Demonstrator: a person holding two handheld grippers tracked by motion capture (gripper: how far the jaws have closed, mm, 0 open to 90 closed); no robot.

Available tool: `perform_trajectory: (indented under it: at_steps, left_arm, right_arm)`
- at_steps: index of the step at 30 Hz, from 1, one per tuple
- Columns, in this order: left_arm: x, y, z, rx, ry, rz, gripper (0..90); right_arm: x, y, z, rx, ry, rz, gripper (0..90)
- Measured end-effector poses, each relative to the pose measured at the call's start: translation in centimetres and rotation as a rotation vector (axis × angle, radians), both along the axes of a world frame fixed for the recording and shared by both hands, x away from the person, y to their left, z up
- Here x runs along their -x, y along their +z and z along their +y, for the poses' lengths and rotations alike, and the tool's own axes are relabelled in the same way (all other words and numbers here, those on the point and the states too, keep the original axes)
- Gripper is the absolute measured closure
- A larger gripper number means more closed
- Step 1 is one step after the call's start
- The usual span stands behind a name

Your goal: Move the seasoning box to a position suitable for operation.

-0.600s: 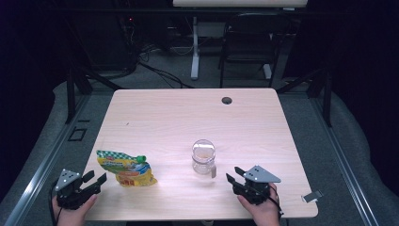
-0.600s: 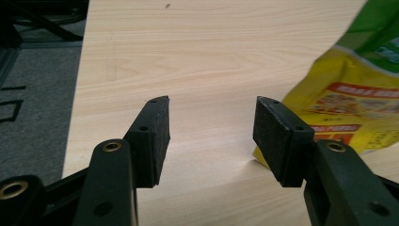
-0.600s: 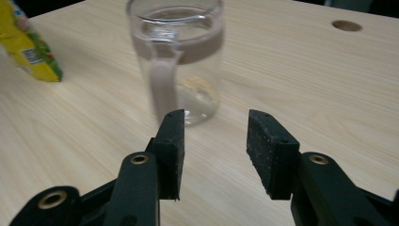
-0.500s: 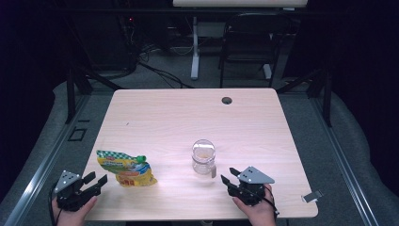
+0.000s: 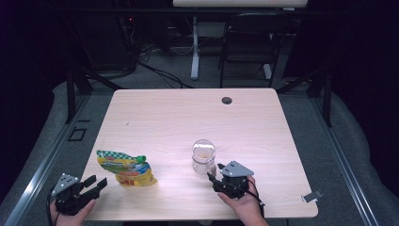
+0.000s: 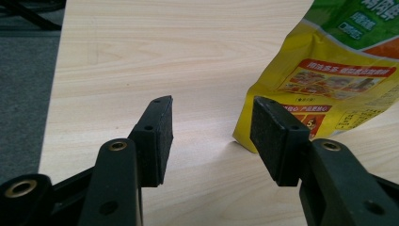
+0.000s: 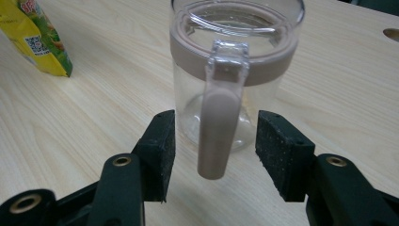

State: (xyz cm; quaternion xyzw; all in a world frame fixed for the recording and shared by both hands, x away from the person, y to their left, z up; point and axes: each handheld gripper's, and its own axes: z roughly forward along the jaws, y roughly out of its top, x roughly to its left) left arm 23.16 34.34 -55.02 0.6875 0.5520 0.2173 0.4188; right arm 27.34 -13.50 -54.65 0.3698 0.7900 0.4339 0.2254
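Observation:
A clear glass jar (image 5: 203, 157) with a beige rim and handle (image 7: 219, 127) stands upright near the table's front middle. My right gripper (image 5: 215, 175) is open just in front of it, and the jar's handle hangs between its two jaws (image 7: 211, 146) without either pad touching. A yellow and green snack pouch (image 5: 126, 168) lies flat at the front left. My left gripper (image 5: 96, 182) is open at the table's front left corner, with the pouch's bottom corner (image 6: 263, 136) close to its right-hand jaw and bare wood between the jaws.
The wooden table (image 5: 188, 117) has a round cable hole (image 5: 227, 100) near its far edge. A small grey clip (image 5: 312, 196) lies at the front right corner. A chair (image 5: 249, 37) and desk legs stand beyond the table on grey floor.
My right gripper has moved left and forward until the jar's handle lies between its jaws. My left gripper has shifted slightly toward the pouch.

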Motion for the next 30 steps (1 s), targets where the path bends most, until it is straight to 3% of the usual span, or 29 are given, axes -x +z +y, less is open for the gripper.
perform_trajectory:
  at_steps: [4,6,11,15,20,30]
  left_arm:
    - [0.2,0.1,0.0,0.021,0.0,-0.01,53.6]
    - [0.3,0.1,0.0,0.044,-0.003,-0.009,54.9]
    - [0.3,0.1,-0.6,0.027,-0.019,-0.006,55.2]
    - [0.2,0.0,-0.9,0.009,-0.028,0.0,55.2]
    - [0.3,0.0,-1.0,0.005,-0.024,-0.001,55.2]
    - [-0.2,0.2,-1.1,0.009,-0.031,-0.012,55.3]
  right_arm:
    - [0.0,0.0,0.7,0.051,-0.023,-0.02,55.2]
    - [-0.2,0.0,0.7,0.053,-0.04,-0.018,60.6]
    - [-0.5,-0.2,0.5,0.027,-0.042,-0.001,63.6]
    - [-0.4,-0.4,0.7,0.046,-0.034,-0.01,70.8]
    - [-0.7,-0.3,0.2,-0.002,-0.022,0.024,72.7]
    - [0.0,0.1,-1.1,0.0,0.038,0.058,73.0]
